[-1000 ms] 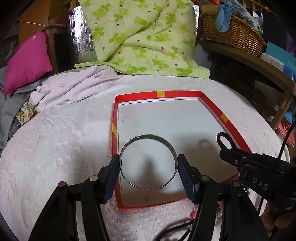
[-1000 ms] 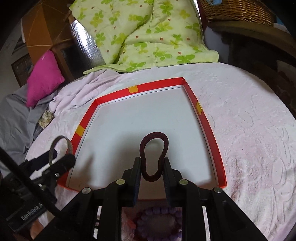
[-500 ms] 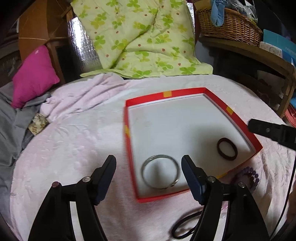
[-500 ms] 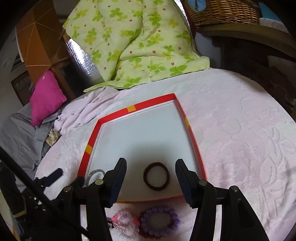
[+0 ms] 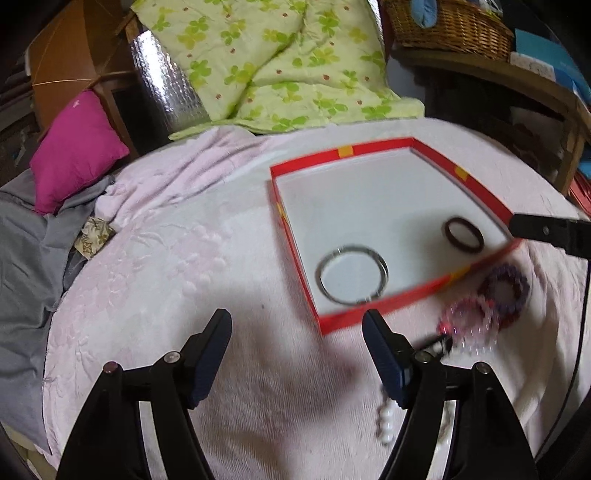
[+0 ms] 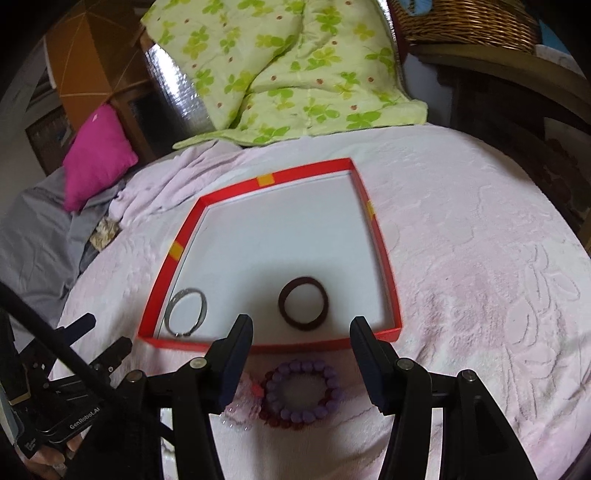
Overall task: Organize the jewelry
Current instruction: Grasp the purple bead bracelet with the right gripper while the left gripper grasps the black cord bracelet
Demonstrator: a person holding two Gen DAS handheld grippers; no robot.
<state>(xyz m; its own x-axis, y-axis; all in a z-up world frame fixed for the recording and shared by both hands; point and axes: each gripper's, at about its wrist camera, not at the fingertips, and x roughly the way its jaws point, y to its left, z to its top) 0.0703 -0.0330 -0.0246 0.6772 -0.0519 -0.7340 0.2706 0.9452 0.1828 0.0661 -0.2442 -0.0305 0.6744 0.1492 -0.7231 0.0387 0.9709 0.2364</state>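
A red-rimmed tray point(image 5: 295, 236) point(image 6: 384, 254) with a white floor lies on the pink bedspread. In it lie a silver bangle point(image 5: 352, 275) point(image 6: 186, 312) near the front left corner and a dark brown ring bracelet point(image 5: 464, 235) point(image 6: 303, 303) to its right. Outside the front edge lie a purple bead bracelet point(image 6: 301, 393) point(image 5: 508, 288), a pink clear bead bracelet point(image 5: 469, 321) point(image 6: 240, 406) and white pearls point(image 5: 386, 424). My left gripper point(image 5: 297, 332) is open and empty, short of the tray's front left. My right gripper point(image 6: 301, 345) is open and empty above the purple bracelet.
A green clover quilt point(image 5: 273, 62) and a pink cushion point(image 5: 74, 147) lie at the back. A wicker basket point(image 5: 447, 26) stands on a wooden shelf at the back right. Grey cloth point(image 5: 26, 251) hangs at the left edge of the bed.
Both grippers opened and let go: the silver bangle and the brown bracelet now lie in the tray. Both grippers have drawn back towards the near edge.
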